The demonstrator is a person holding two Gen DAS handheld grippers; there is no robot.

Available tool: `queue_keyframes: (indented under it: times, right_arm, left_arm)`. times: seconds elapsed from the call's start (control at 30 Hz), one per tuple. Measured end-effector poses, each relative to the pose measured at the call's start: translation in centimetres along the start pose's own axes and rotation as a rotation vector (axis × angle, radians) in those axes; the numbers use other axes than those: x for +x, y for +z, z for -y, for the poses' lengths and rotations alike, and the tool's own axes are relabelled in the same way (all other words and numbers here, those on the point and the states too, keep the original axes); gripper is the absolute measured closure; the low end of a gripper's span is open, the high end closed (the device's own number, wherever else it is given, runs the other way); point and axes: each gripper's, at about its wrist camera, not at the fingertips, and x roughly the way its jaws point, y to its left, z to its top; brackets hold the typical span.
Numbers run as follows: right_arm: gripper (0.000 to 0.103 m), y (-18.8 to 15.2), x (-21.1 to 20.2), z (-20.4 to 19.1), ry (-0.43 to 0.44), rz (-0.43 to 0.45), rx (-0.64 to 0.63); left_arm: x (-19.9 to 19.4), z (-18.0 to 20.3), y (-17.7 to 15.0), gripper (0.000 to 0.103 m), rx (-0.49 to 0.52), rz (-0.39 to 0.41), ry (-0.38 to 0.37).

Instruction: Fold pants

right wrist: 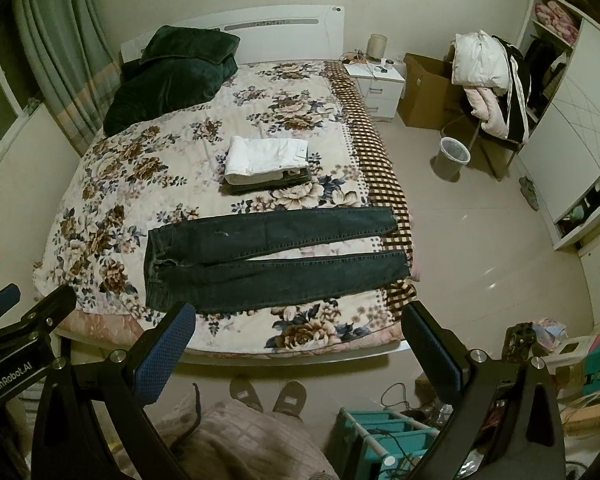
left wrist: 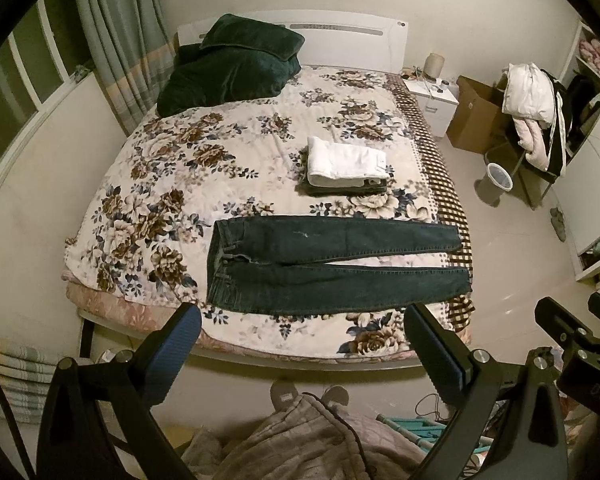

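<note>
- Dark blue jeans (left wrist: 324, 266) are laid out flat across the foot end of the bed (left wrist: 148, 184), waistband toward the left side, both legs running to the right edge with a thin wedge of quilt showing between them. The leg ends reach right onto the checkered border at that edge.
- Just past the jeans, toward the headboard, sits a folded stack (left wrist: 346, 168): white pants on top, something dark underneath.
- Dark green blanket (left wrist: 232, 66) is bunched at the head-left corner. The middle and left of the quilt are bare, plenty of room there.
- Left gripper (left wrist: 302, 350) is spread wide open, holding nothing, hanging over the foot edge short of the jeans.
- Right gripper (right wrist: 294, 346) is the same: wide open, empty, above the foot edge.
- Only readable writing: "GenRobot.AI" on the left tool's body in the right wrist view.
- Slippers (right wrist: 268, 396) on the floor below, teal rack (right wrist: 384, 436) beside them.
</note>
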Motion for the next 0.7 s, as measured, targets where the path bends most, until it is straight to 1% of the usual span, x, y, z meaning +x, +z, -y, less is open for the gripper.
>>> queue_keyframes:
  times: [0.1,0.13,0.23,0.47,0.7]
  right_arm:
    - [0.000,0.2,0.0,0.1,0.003,-0.001,0.002]
    - [0.000,0.3,0.0,0.1,0.002,-0.001,0.001]
    - [0.000,0.5,0.0,0.1,0.004,0.001,0.004]
    - [0.000,1.3,0.0,0.4,0.008,0.001,0.009]
    - [0.000,0.9,0.0,0.1,0.006,0.002,0.008]
  left_arm:
    - [0.7,0.5,0.7,0.000,0.002,0.000,-0.002]
    - [-0.3,1.3,1.6,0.000,0.003,0.002,-0.001]
    - [-0.4,1.6,2.1,0.000,0.003,0.006,-0.004]
    - [-0.5,1.6,2.2,0.000,0.002,0.006,-0.004]
    - [-0.6,1.8,2.1,0.000,0.004,0.010,-0.004]
